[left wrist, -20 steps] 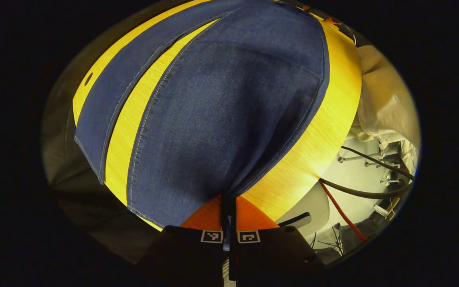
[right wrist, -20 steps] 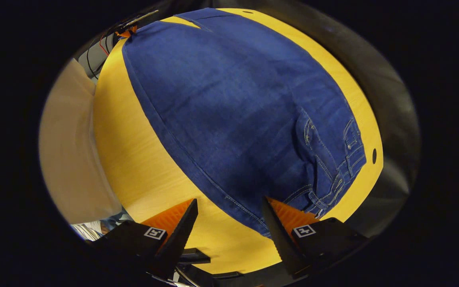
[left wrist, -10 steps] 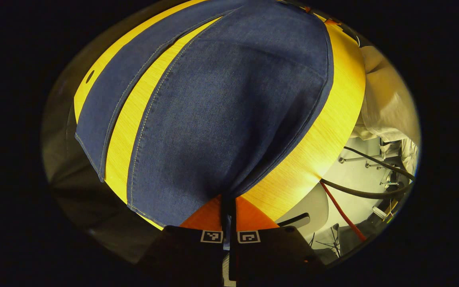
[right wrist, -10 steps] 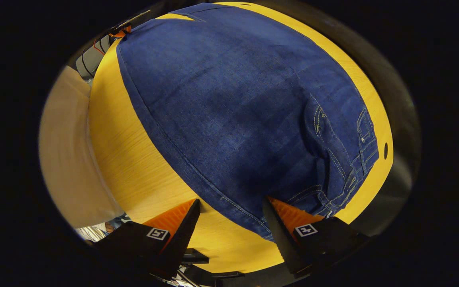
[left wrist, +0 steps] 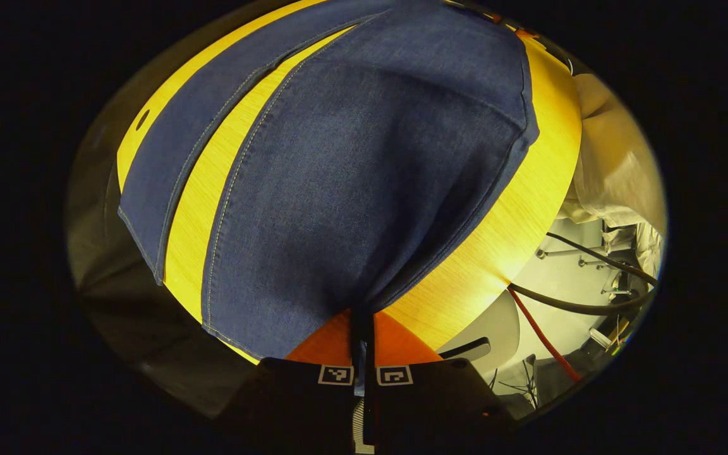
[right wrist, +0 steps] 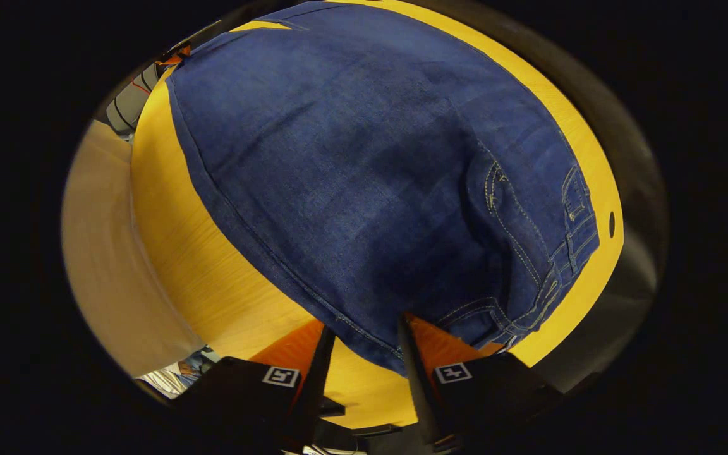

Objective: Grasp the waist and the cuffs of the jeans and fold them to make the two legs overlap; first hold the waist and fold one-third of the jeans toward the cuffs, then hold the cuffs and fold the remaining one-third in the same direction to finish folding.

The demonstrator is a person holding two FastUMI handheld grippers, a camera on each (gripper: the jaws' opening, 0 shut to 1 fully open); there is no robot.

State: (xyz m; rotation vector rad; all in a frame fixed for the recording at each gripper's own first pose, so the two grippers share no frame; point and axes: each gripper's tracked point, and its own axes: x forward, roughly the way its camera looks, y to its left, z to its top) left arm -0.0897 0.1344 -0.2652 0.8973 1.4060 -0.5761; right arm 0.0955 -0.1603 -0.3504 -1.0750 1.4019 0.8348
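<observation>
1. Two pairs of tongs on the jeans [left wrist: 351,177], which lie spread across the yellow wooden surface [left wrist: 528,208].
2. Left tongs [left wrist: 363,341]: fingers pressed tight together, a pinch of denim at one leg's cuff end caught between them, cloth rising in a tent toward the camera.
3. In the left gripper view the second leg [left wrist: 174,158] lies flat to the left, a strip of bare surface between the two legs; its cuff edge reaches the near rim.
4. Right tongs [right wrist: 364,354]: partly parted, one finger on each side of the waist [right wrist: 528,278] hem corner. The denim edge sits in the gap; whether either finger touches it is hard to tell from this angle.
5. In the right gripper view the waist shows a pocket seam and belt loops at the right, close to the surface rim.
6. A small dark hole [right wrist: 612,224] in the surface sits just beyond the waistband; the same kind of hole [left wrist: 141,120] appears by the far leg in the left gripper view.
7. Around the edges: a person's pale sleeve [right wrist: 105,253] beside the surface in the right gripper view.
8. Off the surface in the left gripper view: a red cable [left wrist: 541,335], dark cables [left wrist: 579,306], a white chair [left wrist: 490,328], pale cloth [left wrist: 610,170].
</observation>
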